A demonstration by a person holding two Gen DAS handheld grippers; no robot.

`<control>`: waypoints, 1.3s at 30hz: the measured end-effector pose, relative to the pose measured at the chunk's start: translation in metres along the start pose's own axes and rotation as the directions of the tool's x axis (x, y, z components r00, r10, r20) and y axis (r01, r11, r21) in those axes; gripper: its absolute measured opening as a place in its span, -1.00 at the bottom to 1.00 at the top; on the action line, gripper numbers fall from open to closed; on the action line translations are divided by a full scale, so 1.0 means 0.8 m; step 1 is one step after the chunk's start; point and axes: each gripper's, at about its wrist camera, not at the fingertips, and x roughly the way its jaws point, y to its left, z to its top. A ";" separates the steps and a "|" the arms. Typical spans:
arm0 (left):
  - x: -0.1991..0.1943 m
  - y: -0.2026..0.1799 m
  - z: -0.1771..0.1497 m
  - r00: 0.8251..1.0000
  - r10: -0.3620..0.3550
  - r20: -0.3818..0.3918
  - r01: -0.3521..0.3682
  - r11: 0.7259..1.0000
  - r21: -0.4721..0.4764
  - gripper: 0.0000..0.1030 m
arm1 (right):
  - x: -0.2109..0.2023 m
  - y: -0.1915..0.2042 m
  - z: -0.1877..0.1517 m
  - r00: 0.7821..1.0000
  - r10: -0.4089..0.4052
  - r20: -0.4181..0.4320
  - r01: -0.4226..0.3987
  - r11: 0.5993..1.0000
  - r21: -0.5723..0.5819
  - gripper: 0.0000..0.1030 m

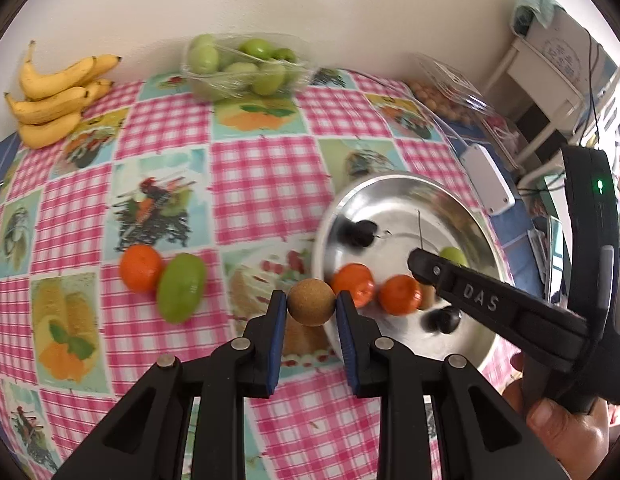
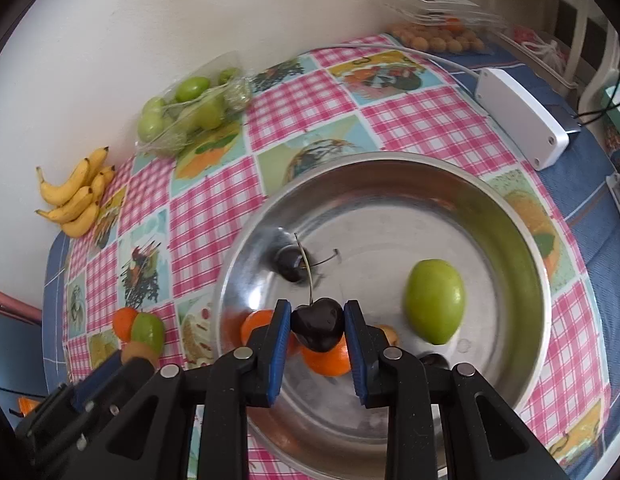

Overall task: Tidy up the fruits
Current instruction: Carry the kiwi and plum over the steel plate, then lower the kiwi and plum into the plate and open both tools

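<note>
Risk note: left tool [image 1: 311,307] pinching small brown fruit [image 1: 311,307] short of bowl rim [image 1: 389,179]; right tool [image 2: 317,322] gripping cherry [image 2: 318,325] over bowl. Round fruit possibly slipping, rolling across bench [image 1: 254,168]; tools possibly colliding.

A checked tablecloth [image 2: 214,216] with pink squares and fruit pictures spreads beneath and ahead of the claw. Far ahead and right of the claw lies a white box [image 2: 521,120] with a cable; a white shelf [image 1: 537,92] stands beyond it.
</note>
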 end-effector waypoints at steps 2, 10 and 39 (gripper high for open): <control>0.006 -0.012 -0.003 1.000 -0.015 -0.017 0.016 1.000 0.018 -0.49 | 0.000 -0.009 0.001 1.000 0.001 0.001 -0.001 1.000 0.018 -0.43; 0.026 -0.043 -0.013 0.998 -0.042 -0.055 0.046 0.997 0.060 -0.49 | -0.001 -0.031 0.004 1.000 -0.026 0.007 0.026 0.998 0.053 -0.43; 0.069 -0.050 -0.018 0.992 -0.056 -0.115 0.062 0.997 0.047 -0.45 | 0.022 -0.027 0.004 0.999 -0.033 -0.041 0.034 0.999 0.032 -0.38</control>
